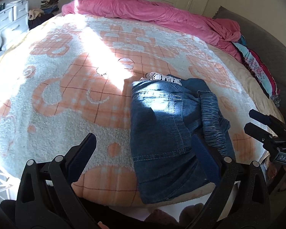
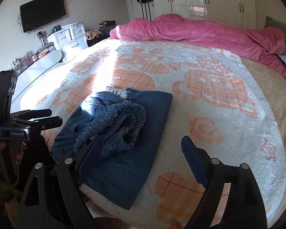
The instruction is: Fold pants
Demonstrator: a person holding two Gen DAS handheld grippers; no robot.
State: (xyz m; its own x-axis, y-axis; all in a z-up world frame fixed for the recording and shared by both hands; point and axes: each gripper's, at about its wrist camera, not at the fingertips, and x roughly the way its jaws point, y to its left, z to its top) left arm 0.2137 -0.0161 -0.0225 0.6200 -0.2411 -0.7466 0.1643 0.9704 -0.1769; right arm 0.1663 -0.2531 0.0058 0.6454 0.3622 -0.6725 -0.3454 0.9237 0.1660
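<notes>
Presently the pants [image 2: 114,133] lie partly folded near the front edge of the bed [image 2: 209,114], on the orange-and-white blanket [image 1: 66,95], with the elastic waistband [image 2: 120,118] bunched loosely on top and a lace-trimmed hem [image 1: 162,77] showing at the far end. Both tongs are released and empty: the left tongs [image 1: 143,152] hang spread over the near denim, the right tongs [image 2: 141,156] straddle the pile's right-hand edge. Judgement: the next fold calls for flattening the ruffled waistband first, then pinching two matching corners of one layer only. Risk noted: a grip taken through the bunched elastic would drag the whole stack askew toward the bed edge.
</notes>
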